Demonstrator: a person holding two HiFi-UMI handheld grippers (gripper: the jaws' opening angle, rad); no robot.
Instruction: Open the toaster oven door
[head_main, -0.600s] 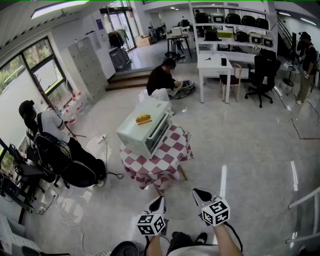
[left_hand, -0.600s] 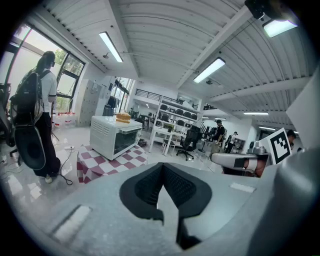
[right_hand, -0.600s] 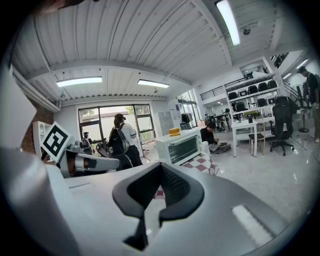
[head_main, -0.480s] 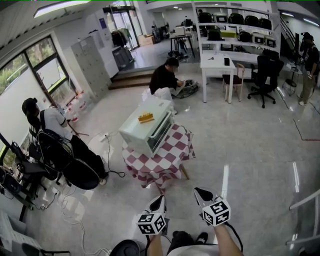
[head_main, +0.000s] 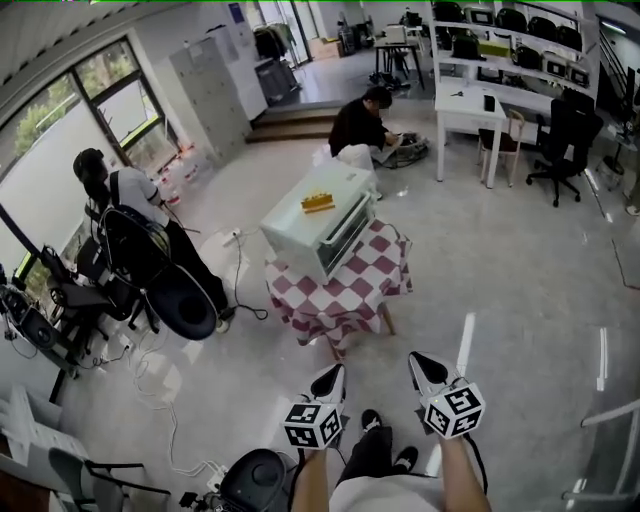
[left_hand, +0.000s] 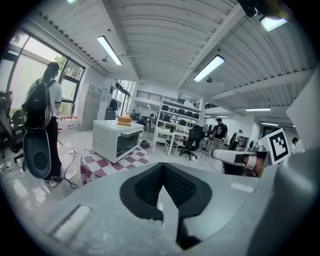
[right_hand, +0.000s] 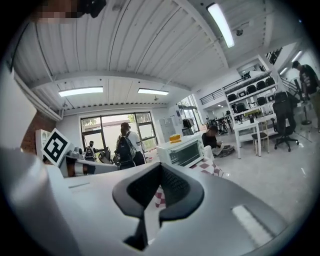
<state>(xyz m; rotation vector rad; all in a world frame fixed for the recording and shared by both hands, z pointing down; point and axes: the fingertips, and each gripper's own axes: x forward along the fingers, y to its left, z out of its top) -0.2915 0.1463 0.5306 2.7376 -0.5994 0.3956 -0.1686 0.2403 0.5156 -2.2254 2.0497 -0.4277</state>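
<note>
a glossy pale floor (head_main: 520, 270) runs to big windows (head_main: 60, 125) at left and white shelving (head_main: 470, 65) behind.

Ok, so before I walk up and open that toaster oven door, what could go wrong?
The yellow thing resting on the toaster oven could slide off if the pull jolts it. The oven sits on a checked cloth, so a hard pull might drag it toward the edge.

My left gripper (head_main: 333, 375), right gripper (head_main: 420, 362): matt grey plastic, black ribbed pads (left_hand: 176, 188) | toaster oven (head_main: 312, 215): smooth white-painted metal, glossy glass door (head_main: 346, 236) | tablecloth (head_main: 350, 292): soft checked cloth | floor (head_main: 520, 280): glossy polished stone
</note>
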